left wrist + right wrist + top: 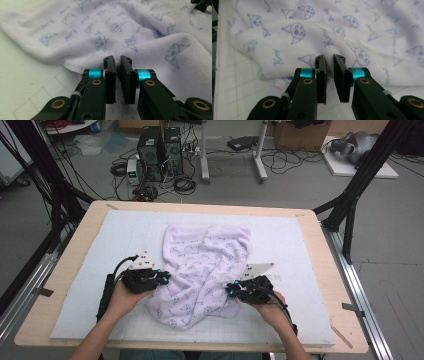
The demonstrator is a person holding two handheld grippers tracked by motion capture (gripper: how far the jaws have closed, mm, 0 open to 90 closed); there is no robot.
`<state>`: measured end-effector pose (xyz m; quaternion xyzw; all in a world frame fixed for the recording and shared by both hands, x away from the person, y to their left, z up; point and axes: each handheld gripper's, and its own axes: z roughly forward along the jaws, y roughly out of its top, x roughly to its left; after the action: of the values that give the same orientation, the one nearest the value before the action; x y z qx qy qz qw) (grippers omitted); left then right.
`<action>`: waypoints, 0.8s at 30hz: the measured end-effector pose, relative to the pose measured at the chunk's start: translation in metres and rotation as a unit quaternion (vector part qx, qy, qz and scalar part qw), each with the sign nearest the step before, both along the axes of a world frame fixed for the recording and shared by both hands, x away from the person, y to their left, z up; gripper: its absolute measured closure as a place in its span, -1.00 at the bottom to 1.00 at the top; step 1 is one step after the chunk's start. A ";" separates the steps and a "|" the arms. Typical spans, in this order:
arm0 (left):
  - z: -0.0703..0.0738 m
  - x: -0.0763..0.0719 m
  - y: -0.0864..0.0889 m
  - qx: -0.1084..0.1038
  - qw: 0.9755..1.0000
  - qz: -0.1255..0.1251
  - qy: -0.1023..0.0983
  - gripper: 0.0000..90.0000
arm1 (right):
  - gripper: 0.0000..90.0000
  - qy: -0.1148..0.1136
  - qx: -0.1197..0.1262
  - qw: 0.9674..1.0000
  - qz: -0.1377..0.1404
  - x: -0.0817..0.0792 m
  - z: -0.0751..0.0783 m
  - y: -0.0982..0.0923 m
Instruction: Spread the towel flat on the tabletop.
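Left hand-held gripper (118,61): jaws nearly closed, pinching the hem of the towel (202,270) at its left edge. Right hand-held gripper (329,60): same, clamped on a fold at the right edge. The towel lies crumpled mid-worktop (75,245) on the white gridded mat (290,245).

my high view looks forward and down over the table (60,270); both gripper views sit close, sharing the towel (205,270).
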<state>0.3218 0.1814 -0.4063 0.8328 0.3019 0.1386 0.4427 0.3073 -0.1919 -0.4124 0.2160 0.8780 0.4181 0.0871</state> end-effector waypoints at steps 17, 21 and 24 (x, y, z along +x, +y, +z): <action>-0.021 0.051 0.046 -0.023 0.992 0.115 0.050 0.84 | 0.80 0.022 -0.040 0.999 -0.024 0.063 0.001 0.031; -0.018 0.048 0.043 -0.020 0.992 0.120 0.038 0.57 | 0.61 0.028 -0.028 0.999 -0.022 0.066 -0.004 0.031; -0.007 0.037 0.043 -0.011 0.993 0.114 0.012 0.46 | 0.50 0.025 -0.016 0.999 -0.022 0.061 0.002 0.028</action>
<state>0.3588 0.2242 -0.4135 0.7897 0.4016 0.1753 0.4294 0.3684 -0.1639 -0.4100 0.2442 0.8815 0.3967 0.0775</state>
